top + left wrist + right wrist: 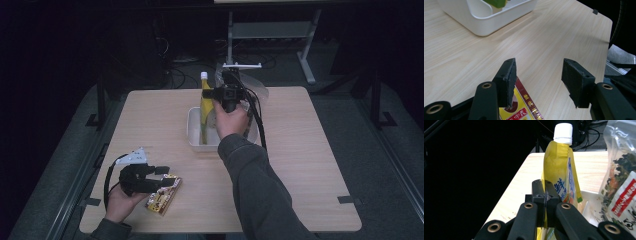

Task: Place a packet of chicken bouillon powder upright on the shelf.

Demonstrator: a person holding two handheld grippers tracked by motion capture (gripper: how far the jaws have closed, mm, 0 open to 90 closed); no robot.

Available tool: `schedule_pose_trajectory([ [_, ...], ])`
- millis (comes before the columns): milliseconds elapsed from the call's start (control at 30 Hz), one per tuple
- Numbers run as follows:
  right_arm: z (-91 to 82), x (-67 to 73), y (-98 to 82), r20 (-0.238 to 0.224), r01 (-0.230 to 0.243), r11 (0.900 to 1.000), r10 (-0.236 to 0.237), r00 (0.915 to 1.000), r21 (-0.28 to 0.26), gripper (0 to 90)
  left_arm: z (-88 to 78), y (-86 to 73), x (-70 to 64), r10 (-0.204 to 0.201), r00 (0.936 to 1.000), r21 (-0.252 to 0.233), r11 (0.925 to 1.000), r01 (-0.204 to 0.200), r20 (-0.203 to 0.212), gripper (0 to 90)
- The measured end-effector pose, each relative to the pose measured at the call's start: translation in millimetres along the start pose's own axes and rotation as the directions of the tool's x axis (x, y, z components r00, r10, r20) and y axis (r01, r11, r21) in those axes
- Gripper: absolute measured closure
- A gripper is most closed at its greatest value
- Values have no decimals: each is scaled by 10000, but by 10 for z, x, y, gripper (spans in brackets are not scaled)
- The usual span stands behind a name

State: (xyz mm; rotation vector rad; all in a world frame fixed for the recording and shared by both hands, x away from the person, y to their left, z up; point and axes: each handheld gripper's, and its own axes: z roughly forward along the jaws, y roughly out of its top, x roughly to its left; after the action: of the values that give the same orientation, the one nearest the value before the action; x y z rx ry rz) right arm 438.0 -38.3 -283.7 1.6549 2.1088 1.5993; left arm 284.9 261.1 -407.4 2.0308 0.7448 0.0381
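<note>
A yellow spout pouch (559,167) with a white cap stands upright in the white bin (192,132) at the table's middle. My right gripper (545,193) is shut on the pouch's side seam; in the high view that right gripper (210,94) sits at the pouch (204,102) above the bin. Near the table's front left edge lies a flat red and yellow packet (164,196). My left gripper (167,176) hovers open just over it. In the left gripper view the jaws (537,75) stand wide apart, with the packet (524,110) under the left one.
A clear bag of dried vegetables (621,182) leans at the bin's far right side, close to the pouch. The white bin's wall (484,23) lies ahead of the left gripper. Bare wood spreads right of the bin (310,145). Dark floor and a metal stand surround the table.
</note>
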Motion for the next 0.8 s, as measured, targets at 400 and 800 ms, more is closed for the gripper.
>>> schedule_pose_trajectory([
  [400,141,18,-33,80,451,9990,-451,9990,1,891,-3,-1,4,42,10000,44,10000,-42,-3,449],
  [800,190,11,-30,259,801,9968,-799,9965,-66,890,-4,-2,4,29,10000,55,10000,-29,10,449],
])
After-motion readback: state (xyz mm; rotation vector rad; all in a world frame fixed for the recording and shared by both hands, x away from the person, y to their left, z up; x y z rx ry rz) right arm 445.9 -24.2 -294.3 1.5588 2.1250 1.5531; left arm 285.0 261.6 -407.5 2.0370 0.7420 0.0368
